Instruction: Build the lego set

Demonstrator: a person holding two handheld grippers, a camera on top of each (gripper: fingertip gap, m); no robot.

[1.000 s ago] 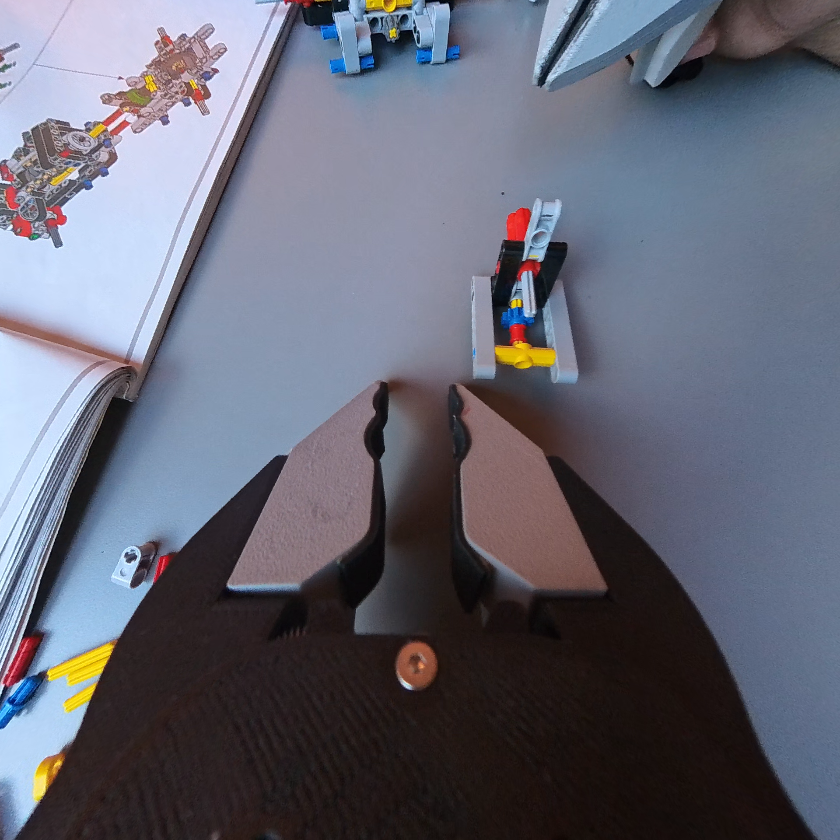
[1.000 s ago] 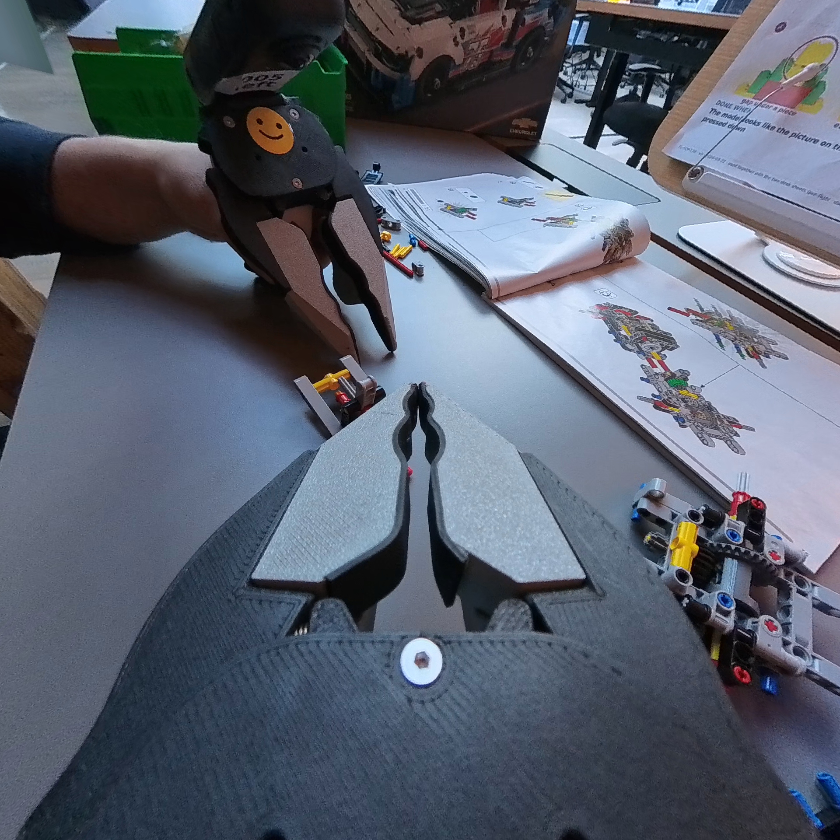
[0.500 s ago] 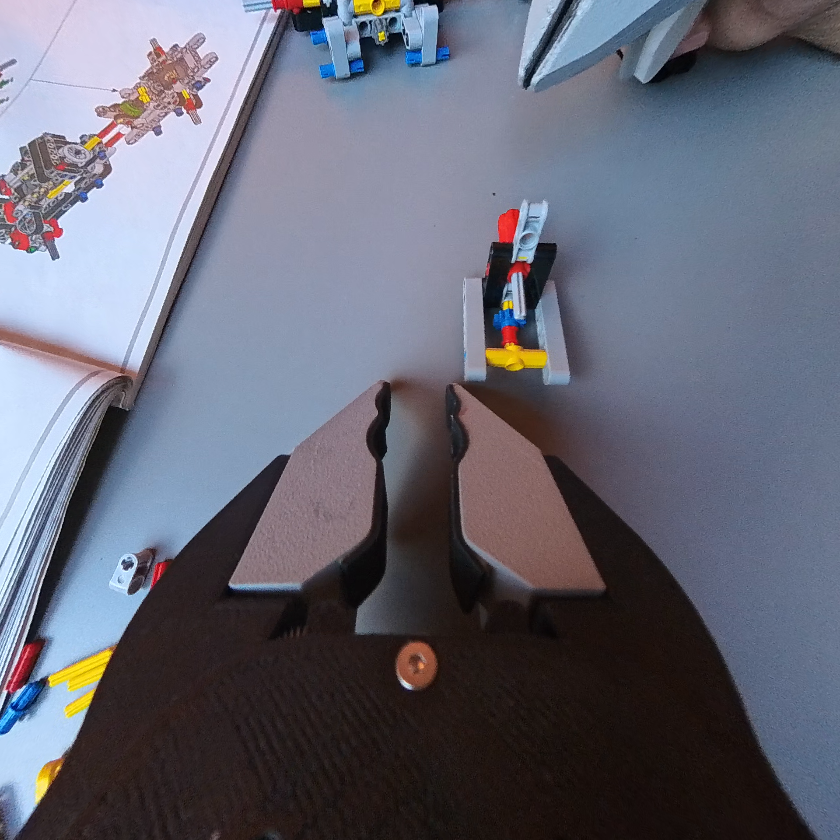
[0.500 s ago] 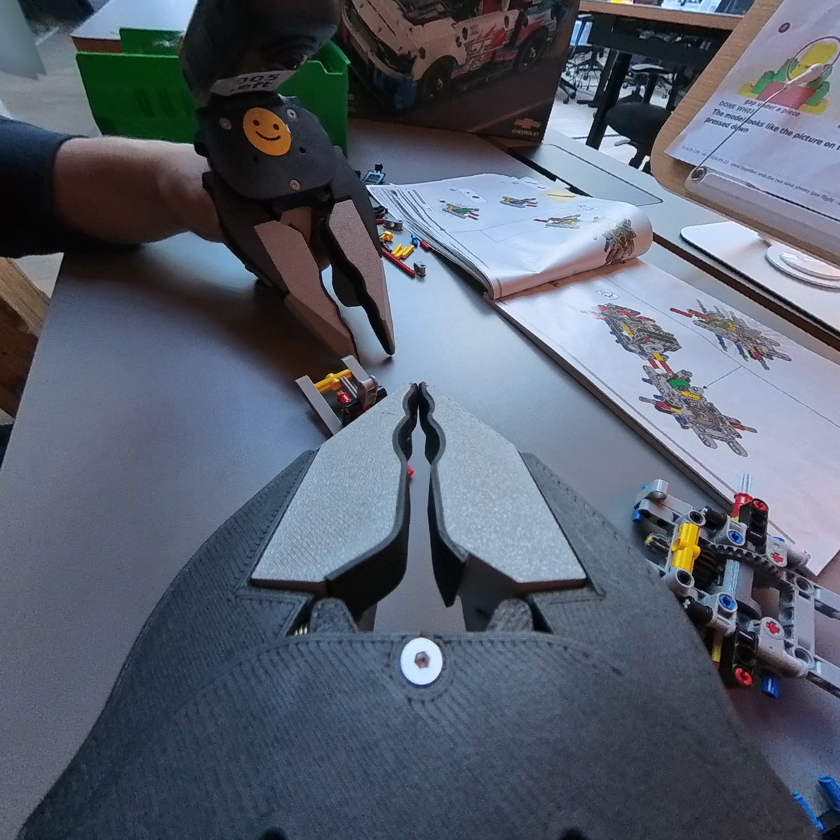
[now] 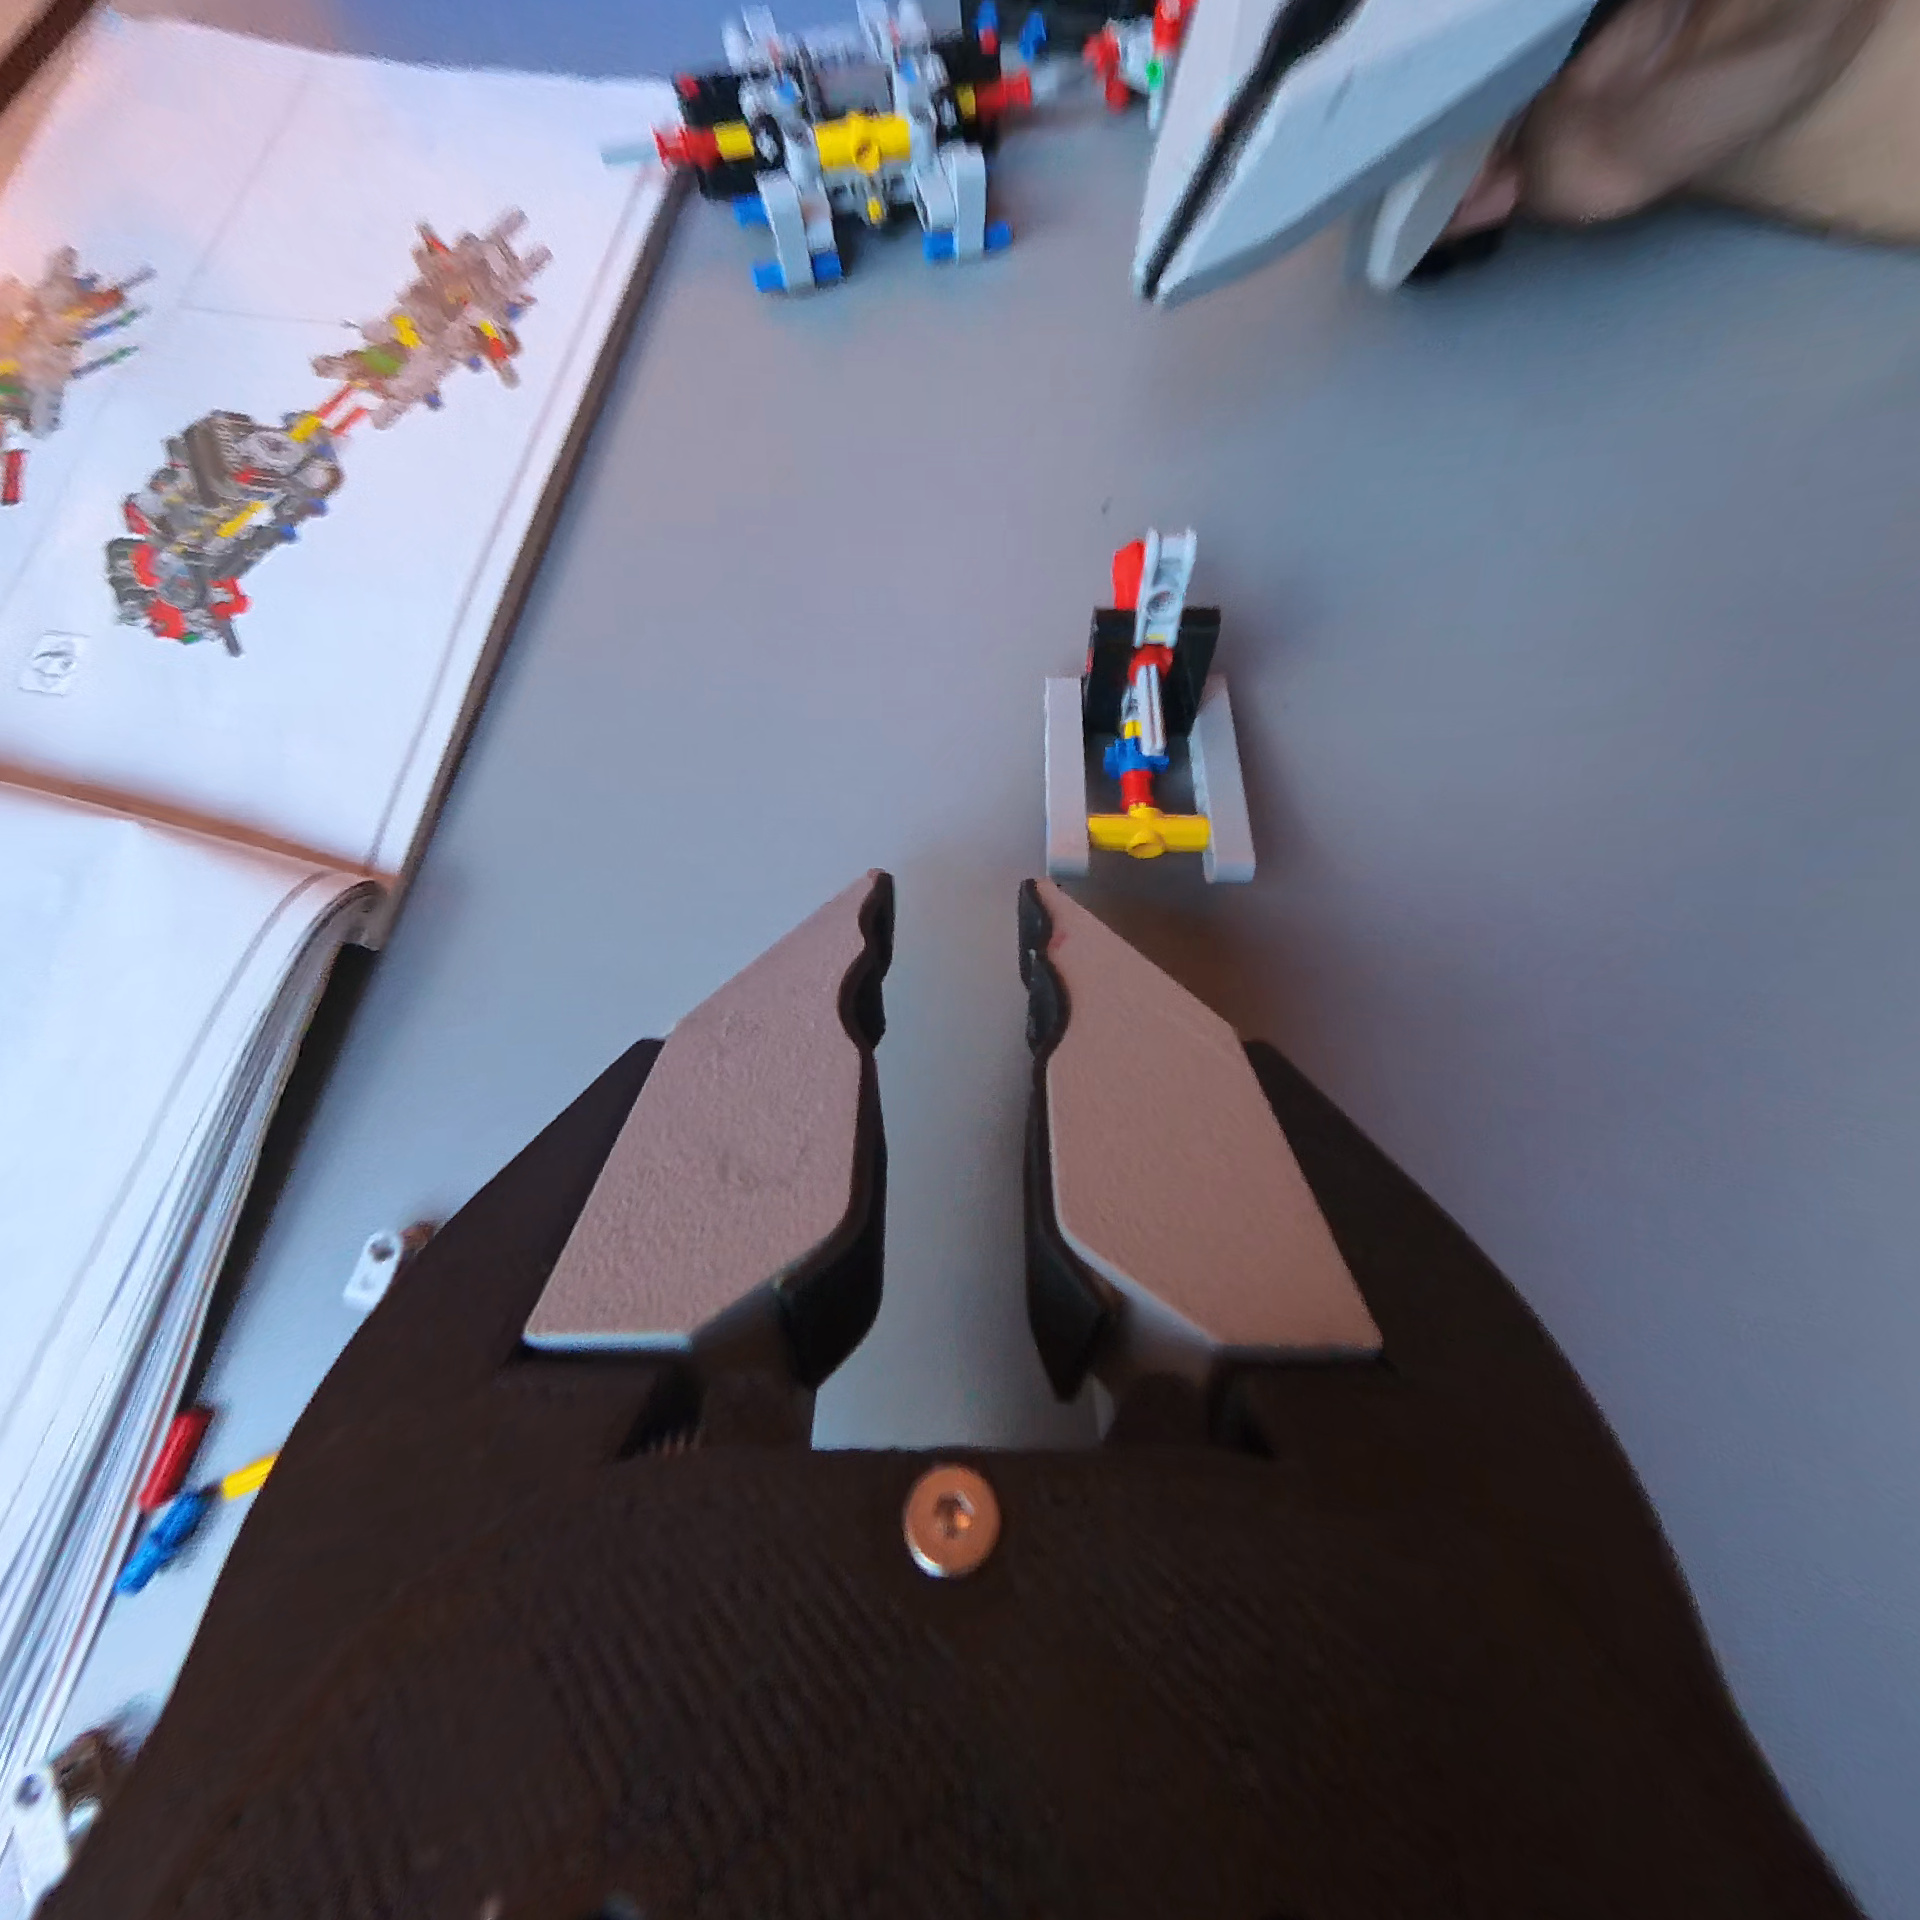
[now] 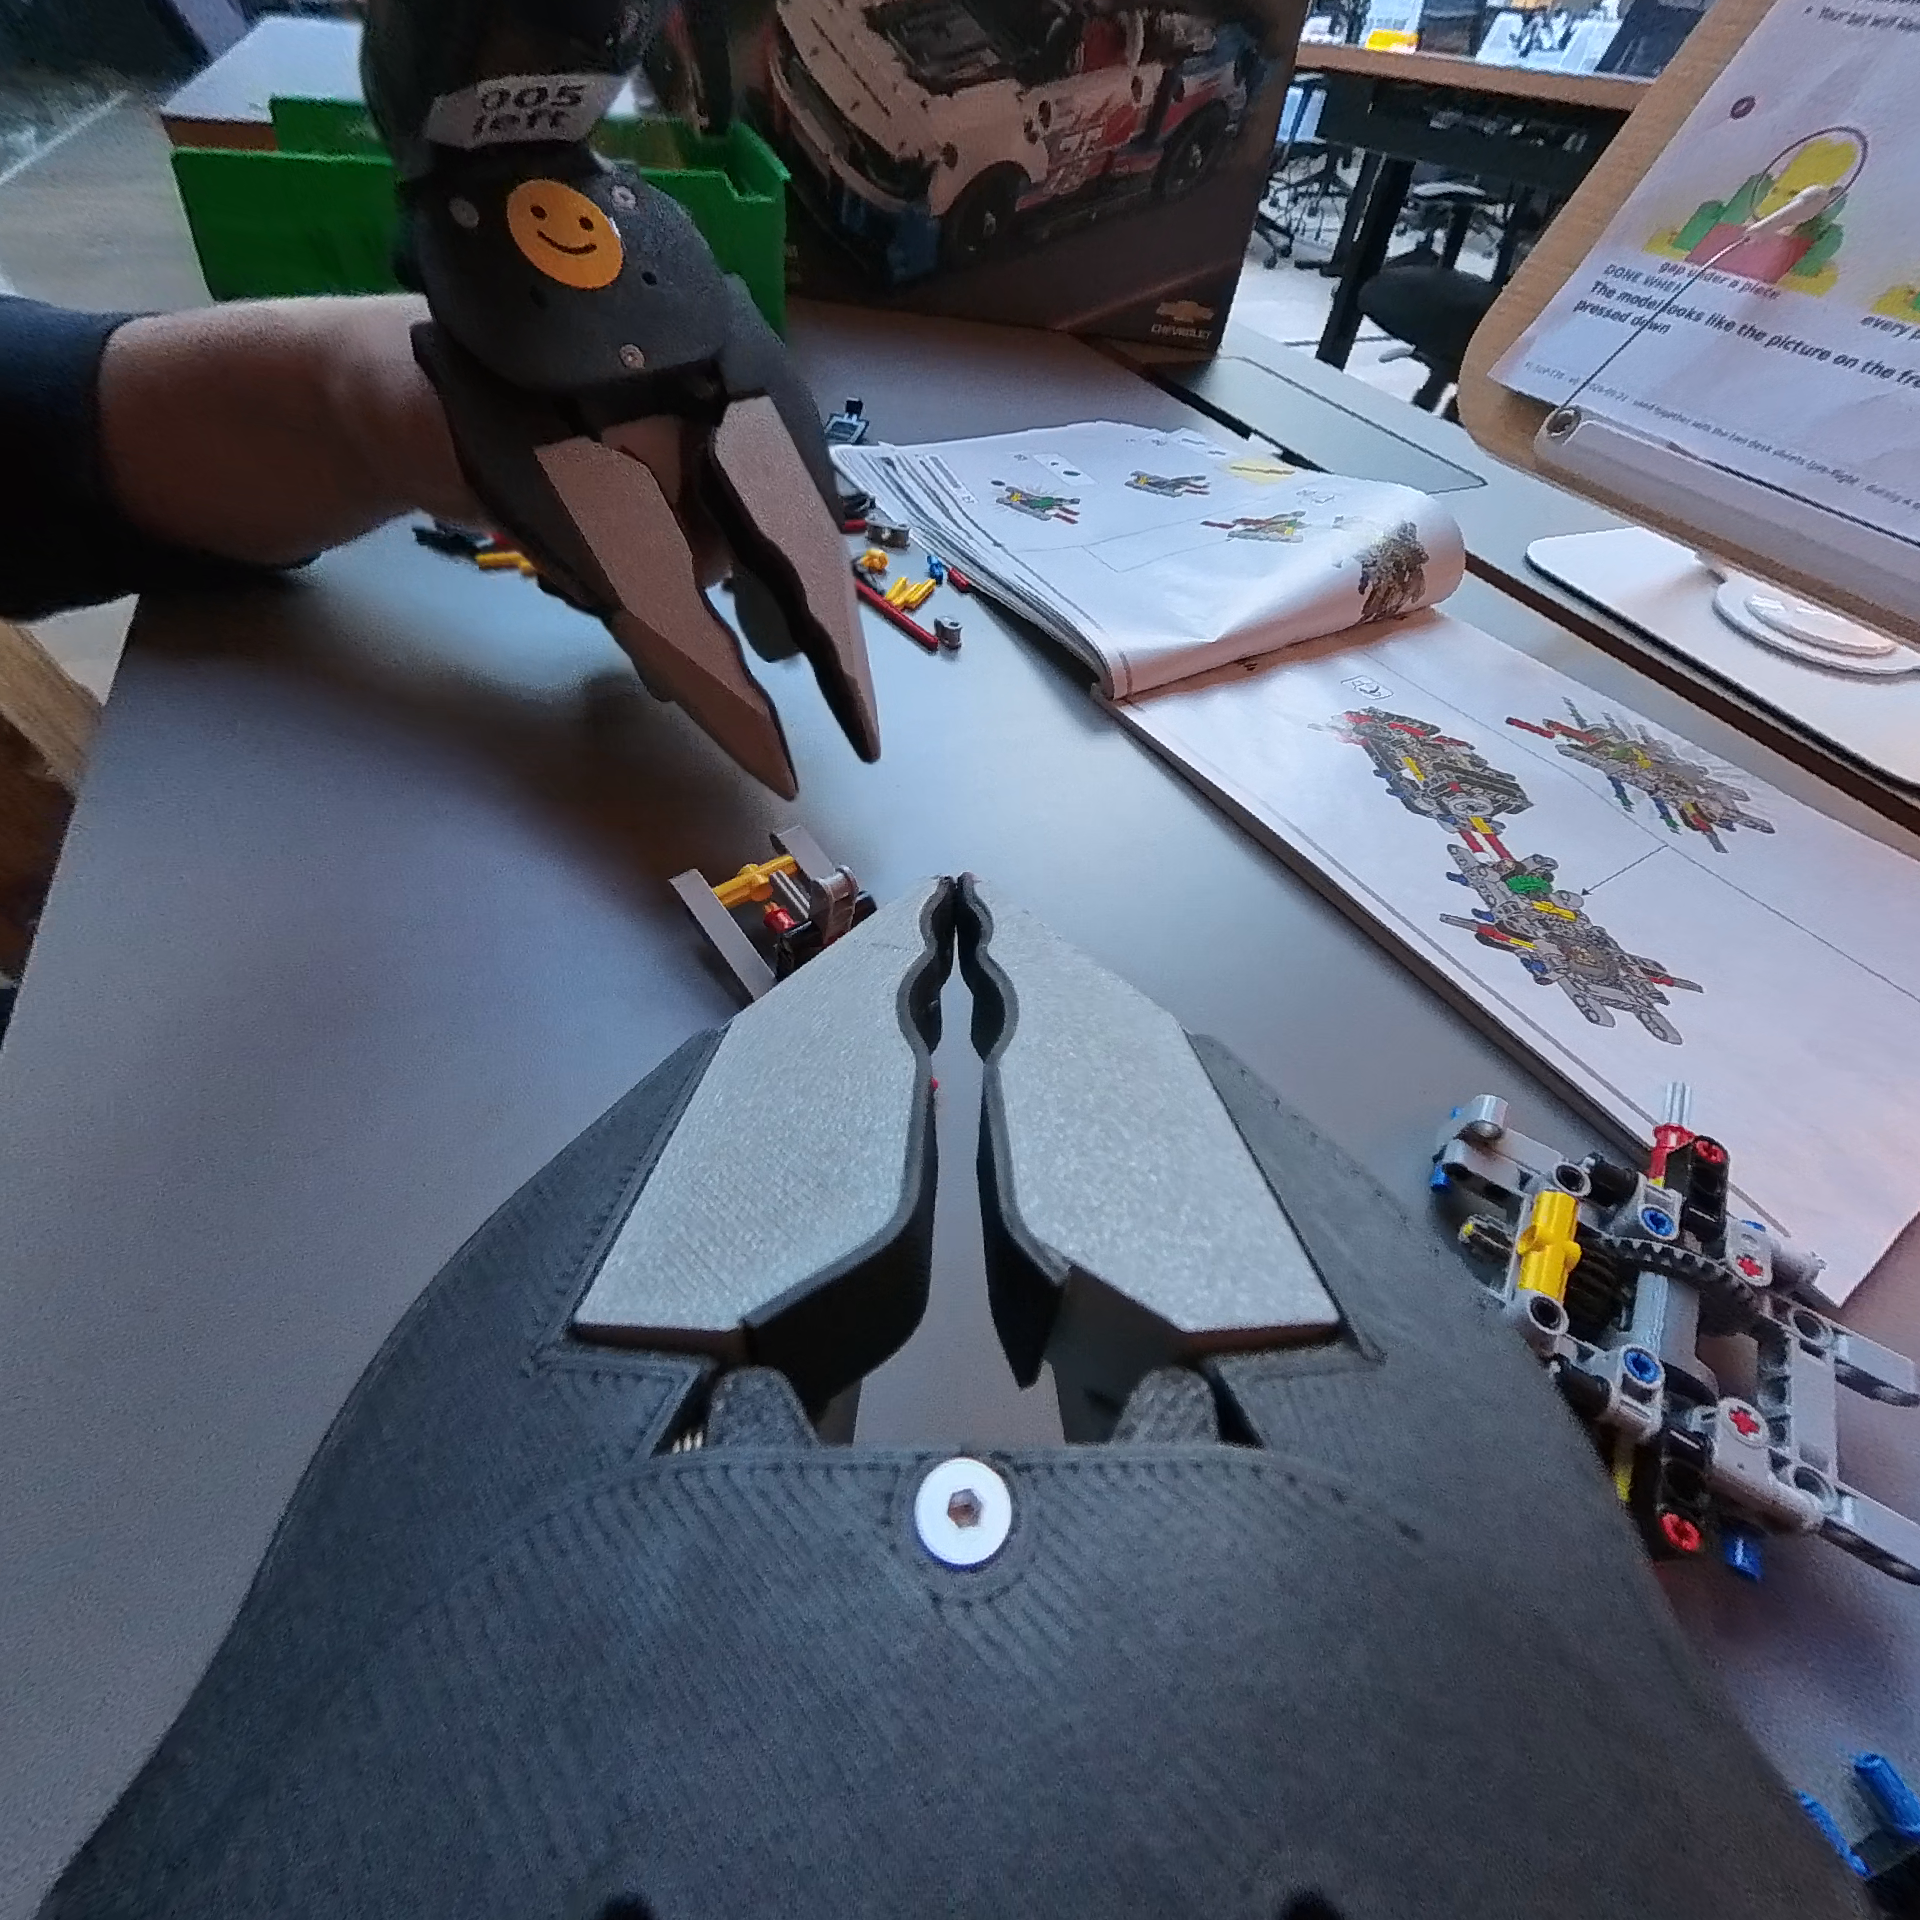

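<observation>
The left gripper, jaws narrowly parted and empty, hangs low in the frame just short of the small brick assembly at centre right on the grey table, while the right gripper, tips together on nothing, waits just right of it.

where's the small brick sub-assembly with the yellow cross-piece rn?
The small sub-assembly lies on the grey table, just ahead and right of the open left gripper in the left wrist view, between both grippers and apart from the open manual.

Left wrist view: close, steeply down on grey tabletop | right wrist view: lower, facing opposite | shared: small multicoloured brick assembly
</observation>
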